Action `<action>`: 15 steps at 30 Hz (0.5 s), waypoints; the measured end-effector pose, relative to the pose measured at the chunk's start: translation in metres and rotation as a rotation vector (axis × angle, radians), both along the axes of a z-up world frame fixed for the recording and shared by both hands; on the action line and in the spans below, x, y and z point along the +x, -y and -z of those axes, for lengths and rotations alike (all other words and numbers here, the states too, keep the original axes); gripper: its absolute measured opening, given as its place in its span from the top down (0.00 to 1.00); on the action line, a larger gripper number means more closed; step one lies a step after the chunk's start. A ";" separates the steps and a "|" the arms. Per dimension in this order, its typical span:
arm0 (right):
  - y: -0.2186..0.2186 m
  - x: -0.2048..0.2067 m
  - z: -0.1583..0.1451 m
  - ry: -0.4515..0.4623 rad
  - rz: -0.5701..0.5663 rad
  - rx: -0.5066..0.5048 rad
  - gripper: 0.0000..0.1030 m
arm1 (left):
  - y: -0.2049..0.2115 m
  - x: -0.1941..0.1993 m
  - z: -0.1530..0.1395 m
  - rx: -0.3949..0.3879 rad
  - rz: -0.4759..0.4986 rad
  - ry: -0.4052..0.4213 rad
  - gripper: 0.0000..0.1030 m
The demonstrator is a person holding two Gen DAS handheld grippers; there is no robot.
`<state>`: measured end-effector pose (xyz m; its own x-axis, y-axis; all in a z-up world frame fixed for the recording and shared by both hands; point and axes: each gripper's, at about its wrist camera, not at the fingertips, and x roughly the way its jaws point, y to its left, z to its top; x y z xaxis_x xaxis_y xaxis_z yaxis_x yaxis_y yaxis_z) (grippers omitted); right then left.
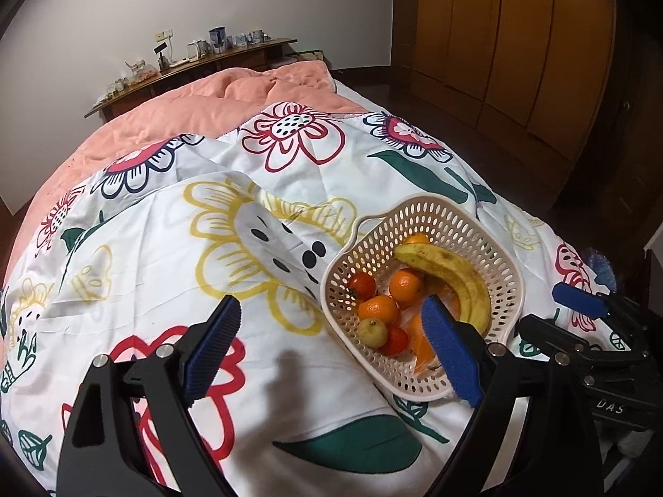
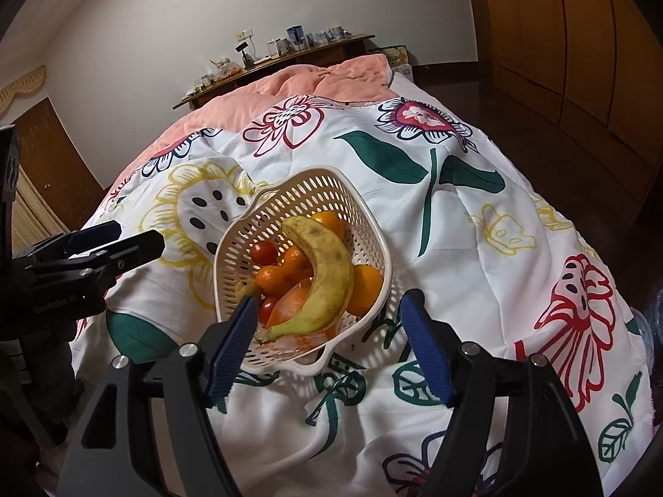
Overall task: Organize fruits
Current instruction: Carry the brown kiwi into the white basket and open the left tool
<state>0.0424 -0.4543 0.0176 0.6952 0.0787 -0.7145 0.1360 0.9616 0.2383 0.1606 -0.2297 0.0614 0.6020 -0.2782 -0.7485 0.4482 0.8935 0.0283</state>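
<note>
Surrounding clutter: flowered quilt [image 1: 290, 372] on the bed, pink blanket [image 1: 232, 95] far, cluttered shelf [image 1: 199, 62] beyond.
Basket [image 2: 364, 223]: cream, perforated, on the quilt's near side.
Fruit: spotted banana [image 2: 327, 285] across oranges [image 1: 406, 285], tomatoes.
Left gripper [image 1: 331, 348]: jaws wide, empty.
Right gripper [image 2: 327, 348]: jaws apart, astride the basket's near rim, gripping nothing.

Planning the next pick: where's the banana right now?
In the basket, lying on top of the oranges along its right side in both views; banana curves from the far rim toward the near rim.
</note>
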 end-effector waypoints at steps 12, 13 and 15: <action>-0.007 -0.010 -0.011 0.021 -0.001 -0.007 0.29 | -0.005 -0.018 -0.010 0.019 -0.006 0.049 0.12; -0.007 -0.011 -0.012 0.022 -0.002 -0.007 0.29 | -0.005 -0.020 -0.010 0.020 -0.006 0.051 0.12; -0.009 -0.012 -0.014 0.026 -0.004 -0.009 0.29 | -0.006 -0.022 -0.010 0.023 -0.006 0.055 0.12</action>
<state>0.0305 -0.4454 0.0312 0.7130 0.0751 -0.6971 0.1265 0.9642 0.2332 0.1384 -0.2236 0.0718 0.6439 -0.2580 -0.7203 0.4405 0.8948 0.0732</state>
